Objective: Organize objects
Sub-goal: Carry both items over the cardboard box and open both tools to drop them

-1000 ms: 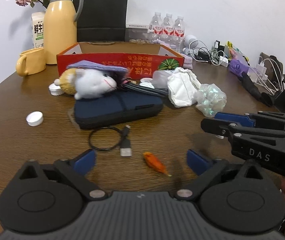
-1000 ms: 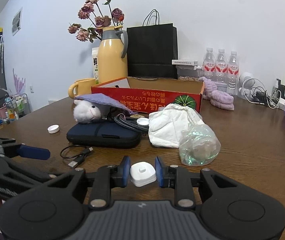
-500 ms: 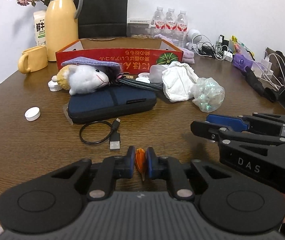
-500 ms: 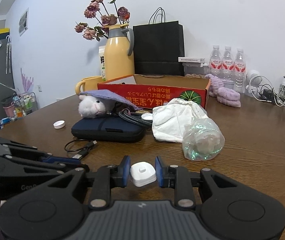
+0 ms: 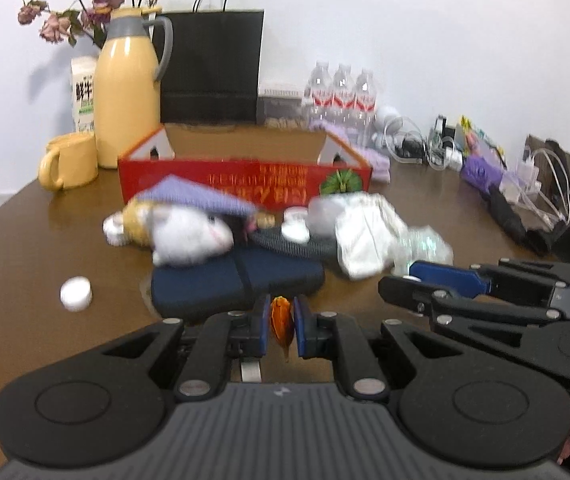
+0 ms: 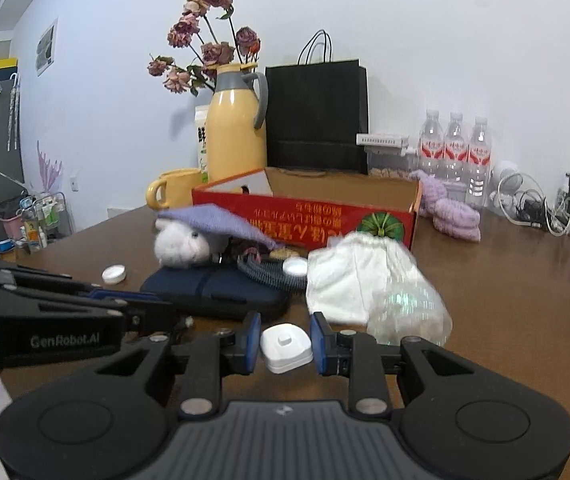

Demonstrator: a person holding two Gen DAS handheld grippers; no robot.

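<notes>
Left claw (image 5: pixel 282 327) is clamped on a small orange piece (image 5: pixel 281 324), pinched right between the blue pads, held just above the bench (image 5: pixel 25 256). Its long axis runs 12 to 6, thin tip pointing down at 6. Right claw (image 6: pixel 285 343) is squeezed onto a white squarish cap (image 6: pixel 286 344), flat, button face up. The red box (image 5: pixel 245 178) sits at 12, behind the navy pouch (image 5: pixel 241 280).
</notes>
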